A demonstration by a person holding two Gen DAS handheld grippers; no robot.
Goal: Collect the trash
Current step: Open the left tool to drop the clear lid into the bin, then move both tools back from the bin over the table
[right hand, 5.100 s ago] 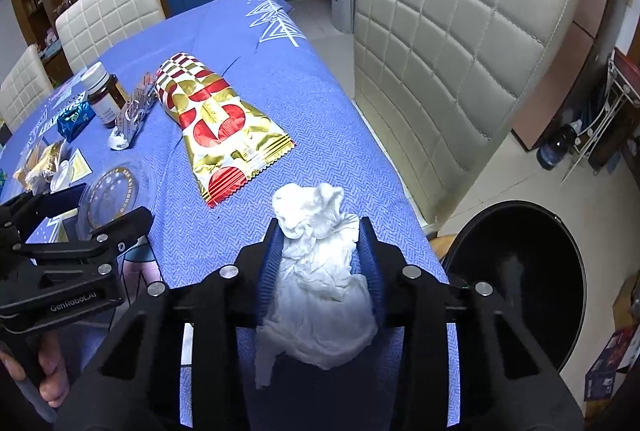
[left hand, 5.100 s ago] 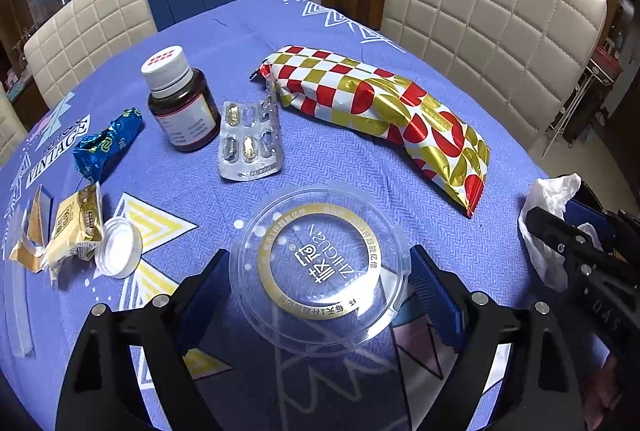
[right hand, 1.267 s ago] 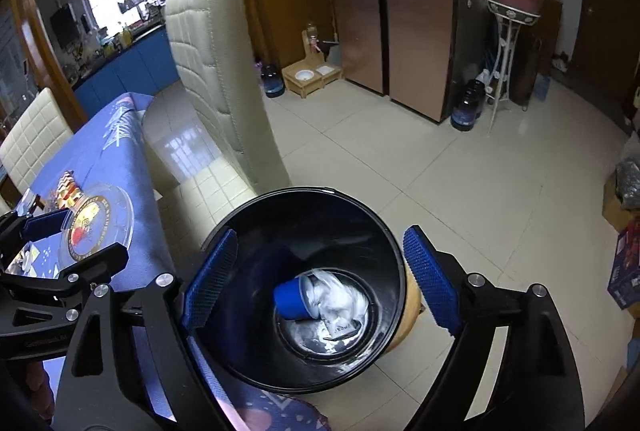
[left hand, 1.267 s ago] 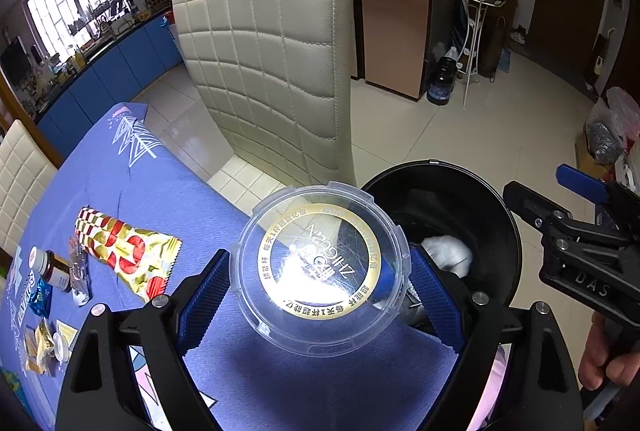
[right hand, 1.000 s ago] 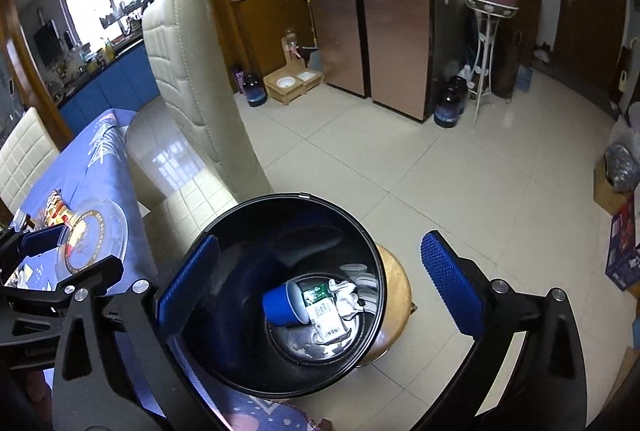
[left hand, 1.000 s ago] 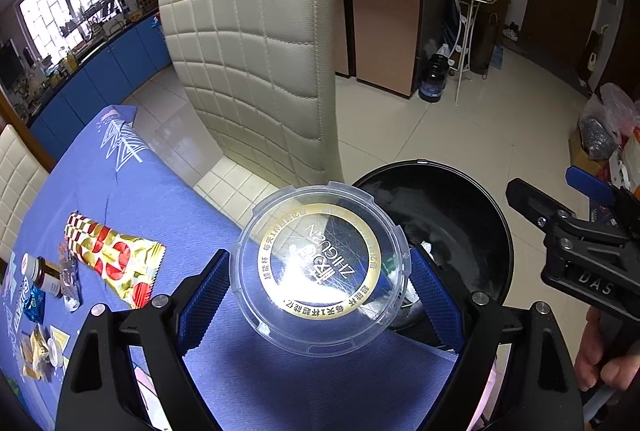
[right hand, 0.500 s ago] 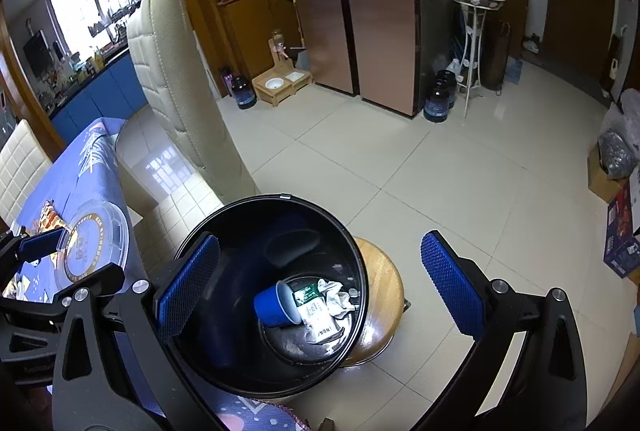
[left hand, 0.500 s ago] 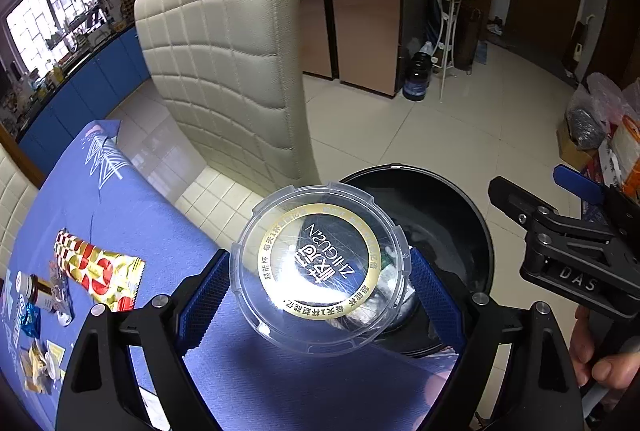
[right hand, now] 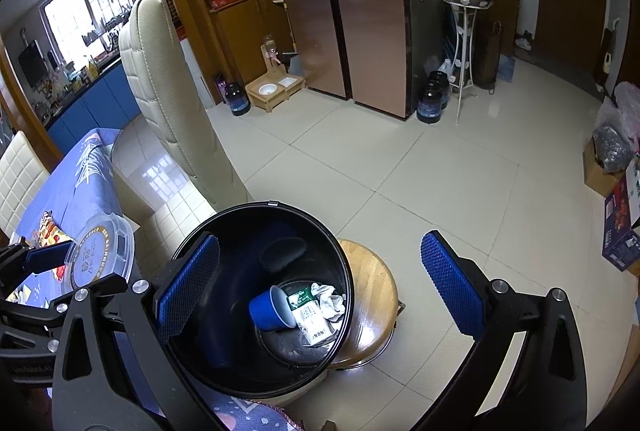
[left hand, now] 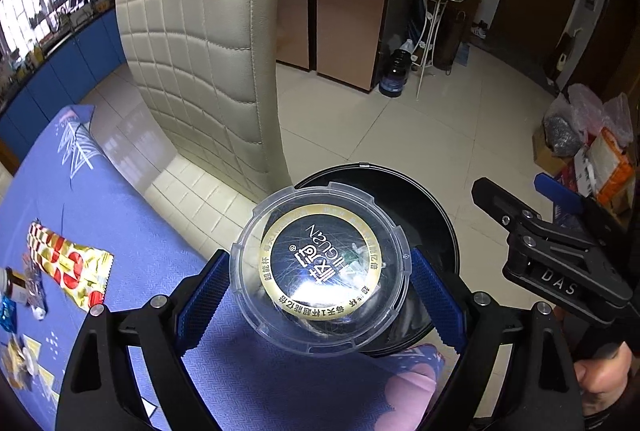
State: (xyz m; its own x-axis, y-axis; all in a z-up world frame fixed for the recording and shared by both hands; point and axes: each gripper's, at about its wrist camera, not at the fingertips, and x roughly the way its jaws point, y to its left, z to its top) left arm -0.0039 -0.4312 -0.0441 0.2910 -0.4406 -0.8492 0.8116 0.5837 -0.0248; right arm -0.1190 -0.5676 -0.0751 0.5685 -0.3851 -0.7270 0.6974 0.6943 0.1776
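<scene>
From the left wrist camera, the left claw (left hand: 320, 283) is clamped on a clear round plastic lid (left hand: 320, 269) with a gold ring and printed lettering, its blue pads (left hand: 202, 299) pressing the lid's rim on either side. The lid is held flat in the air — over the edge of a black trash bin (left hand: 432, 215) that stands on the tiled floor beside the desk (left hand: 112, 199), which is covered in a blue patterned cloth. Far to the left on the desk lie a red-and-gold snack wrapper (left hand: 68, 265), a small brown bottle (left hand: 14, 285) and a few scraps too small to make out. A cream quilted chair (left hand: 208, 55) stands against the desk behind the bin. At the right edge the right claw (left hand: 528, 191) shows from the side. From the right wrist camera, the right claw (right hand: 320, 287) hangs directly above the bin (right hand: 224, 363), its two blue pads (right hand: 452, 291) spread wide apart with nothing between them. Inside the bin lie a blue cup (right hand: 270, 309) on its side, a crumpled white tissue (right hand: 330, 301) and a printed packet (right hand: 310, 315), all touching at the bottom. The bin rests on a round wooden stool (right hand: 374, 291). At far left — just beside the bin's rim — the left claw (right hand: 76, 267) holds the lid (right hand: 100, 255).
</scene>
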